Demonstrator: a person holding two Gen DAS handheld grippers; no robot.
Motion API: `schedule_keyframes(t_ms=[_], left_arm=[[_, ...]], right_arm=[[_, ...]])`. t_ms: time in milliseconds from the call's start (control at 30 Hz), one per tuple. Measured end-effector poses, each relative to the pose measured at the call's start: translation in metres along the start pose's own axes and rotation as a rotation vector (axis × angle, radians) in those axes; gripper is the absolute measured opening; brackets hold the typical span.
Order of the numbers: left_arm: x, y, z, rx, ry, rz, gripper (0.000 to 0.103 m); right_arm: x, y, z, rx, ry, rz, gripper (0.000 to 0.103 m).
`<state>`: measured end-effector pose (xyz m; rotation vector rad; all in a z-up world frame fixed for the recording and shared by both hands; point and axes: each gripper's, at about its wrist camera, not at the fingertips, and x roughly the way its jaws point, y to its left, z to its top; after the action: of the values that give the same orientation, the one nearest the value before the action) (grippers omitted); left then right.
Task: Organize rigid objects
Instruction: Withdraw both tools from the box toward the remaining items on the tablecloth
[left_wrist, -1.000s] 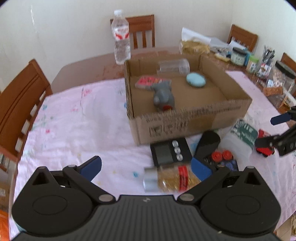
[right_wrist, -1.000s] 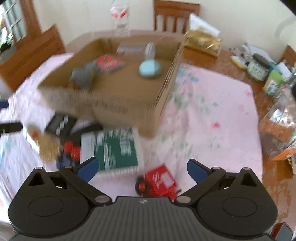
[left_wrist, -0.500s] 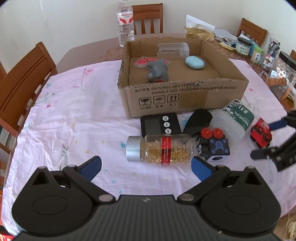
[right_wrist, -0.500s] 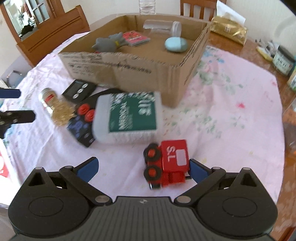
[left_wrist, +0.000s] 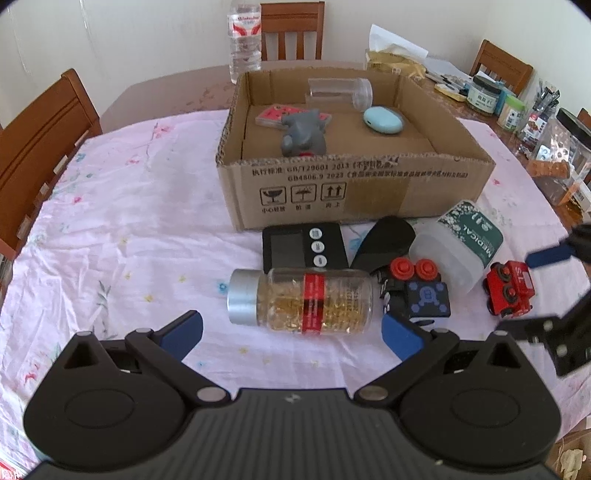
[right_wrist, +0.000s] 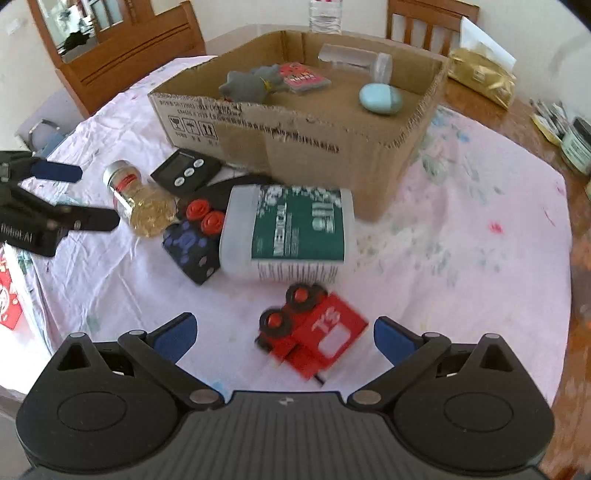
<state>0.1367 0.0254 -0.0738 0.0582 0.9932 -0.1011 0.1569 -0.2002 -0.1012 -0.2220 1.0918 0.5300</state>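
An open cardboard box (left_wrist: 369, 177) (right_wrist: 332, 147) holds a grey toy (left_wrist: 304, 134), a red card, a pale blue case (left_wrist: 383, 120) and a clear jar. In front of it lie a glass bottle of gold capsules (left_wrist: 306, 301) (right_wrist: 142, 201), a black timer (left_wrist: 304, 247), a black-and-blue block with red knobs (left_wrist: 417, 290), a white MEDICAL container (left_wrist: 458, 243) (right_wrist: 291, 232) and a red toy train (left_wrist: 511, 288) (right_wrist: 314, 334). My left gripper (left_wrist: 291, 330) is open just before the bottle. My right gripper (right_wrist: 282, 338) is open with the train between its fingers, untouched.
A pink flowered cloth (left_wrist: 129, 221) covers the wooden table. A water bottle (left_wrist: 245, 37) stands behind the box. Jars and packets (left_wrist: 517, 107) crowd the far right edge. Wooden chairs (left_wrist: 40, 129) ring the table. A gold bag (right_wrist: 484, 75) lies right of the box.
Both grippers drew back and lower toward the table front. The capsule bottle now lies ahead of my left gripper, and the red train sits between my right gripper's open fingers.
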Motion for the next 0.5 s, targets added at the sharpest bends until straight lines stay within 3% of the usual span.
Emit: schedule_keyframes(t_ms=[300,500], left_arm=[[0.010,0.004,-0.007,-0.013,0.037,-0.008,0.102],[0.024,0.005,-0.014,-0.021,0.065,-0.046,0.102]], right_arm=[[0.021,0.013,0.001,-0.086,0.101,0.035,0.103],[0.020,0.038,-0.014,-0.157,0.099,-0.039,0.103]])
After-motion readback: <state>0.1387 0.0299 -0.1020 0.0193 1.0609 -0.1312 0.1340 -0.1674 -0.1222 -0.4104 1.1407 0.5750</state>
